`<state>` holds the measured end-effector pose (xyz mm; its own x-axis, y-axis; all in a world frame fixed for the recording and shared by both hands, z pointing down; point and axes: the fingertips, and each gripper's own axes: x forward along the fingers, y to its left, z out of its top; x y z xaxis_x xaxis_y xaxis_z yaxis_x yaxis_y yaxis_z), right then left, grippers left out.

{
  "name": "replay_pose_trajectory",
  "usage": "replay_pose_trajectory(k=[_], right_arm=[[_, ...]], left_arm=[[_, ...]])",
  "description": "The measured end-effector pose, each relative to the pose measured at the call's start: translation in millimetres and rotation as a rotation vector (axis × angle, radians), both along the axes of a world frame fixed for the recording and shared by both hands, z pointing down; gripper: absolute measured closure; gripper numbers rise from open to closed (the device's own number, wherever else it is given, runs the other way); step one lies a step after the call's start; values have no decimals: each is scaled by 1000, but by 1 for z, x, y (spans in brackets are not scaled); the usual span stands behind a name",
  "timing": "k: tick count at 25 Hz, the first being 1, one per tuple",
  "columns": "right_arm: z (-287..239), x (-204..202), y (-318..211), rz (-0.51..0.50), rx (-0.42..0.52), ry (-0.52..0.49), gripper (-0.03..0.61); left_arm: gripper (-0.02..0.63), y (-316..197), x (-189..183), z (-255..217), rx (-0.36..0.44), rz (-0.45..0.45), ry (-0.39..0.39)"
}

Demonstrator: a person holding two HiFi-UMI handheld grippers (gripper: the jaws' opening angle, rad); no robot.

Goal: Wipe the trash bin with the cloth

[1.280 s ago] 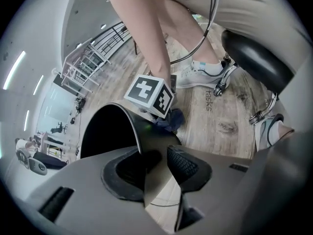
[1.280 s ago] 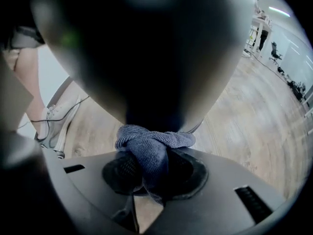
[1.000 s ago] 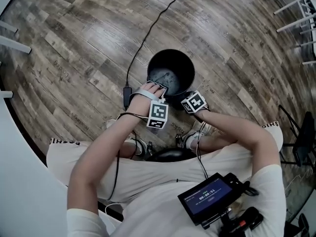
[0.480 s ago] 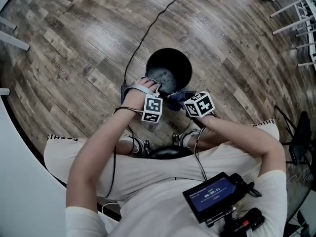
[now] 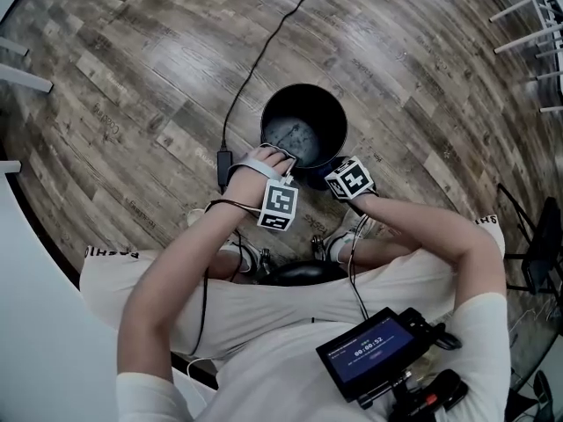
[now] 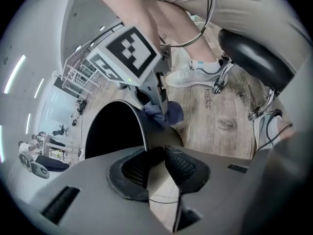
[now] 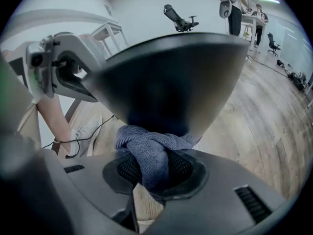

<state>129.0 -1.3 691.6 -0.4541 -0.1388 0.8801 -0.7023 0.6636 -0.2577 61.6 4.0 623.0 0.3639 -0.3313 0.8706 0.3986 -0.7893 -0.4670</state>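
Note:
A black round trash bin point(image 5: 303, 130) stands on the wood floor in front of the seated person. My left gripper point(image 5: 280, 156) sits at its near left rim. In the left gripper view the left gripper point(image 6: 157, 163) straddles the rim point(image 6: 145, 140); its jaws have just been closing and grip the thin wall. My right gripper point(image 5: 339, 176) is at the bin's near right side. It is shut on a blue-grey cloth point(image 7: 154, 148), which it holds against the bin's outer wall point(image 7: 171, 77). The cloth point(image 6: 168, 114) also shows just below the rim.
A black cable point(image 5: 264, 60) runs across the floor to a small adapter point(image 5: 224, 161) left of the bin. The person's shoes and a black stool seat point(image 5: 299, 275) lie close behind the bin. A screen unit point(image 5: 378, 350) hangs at the chest. Chair legs point(image 5: 528, 25) stand far right.
Half a second ago the right gripper held the cloth lifted clear of the bin; now it is back against the wall. The left gripper shifted slightly left, then returned to the rim.

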Motion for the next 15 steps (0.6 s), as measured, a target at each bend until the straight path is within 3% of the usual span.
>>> replay_pose_trajectory(k=[10,15], right_arm=[[110,19,-16,-143,78,138,482],[135,21,-16,-74,37,129,482]], left_arm=[[506,-2,11,-2,-5,-19,31],[506,-2,15,-1,10,-39,40]])
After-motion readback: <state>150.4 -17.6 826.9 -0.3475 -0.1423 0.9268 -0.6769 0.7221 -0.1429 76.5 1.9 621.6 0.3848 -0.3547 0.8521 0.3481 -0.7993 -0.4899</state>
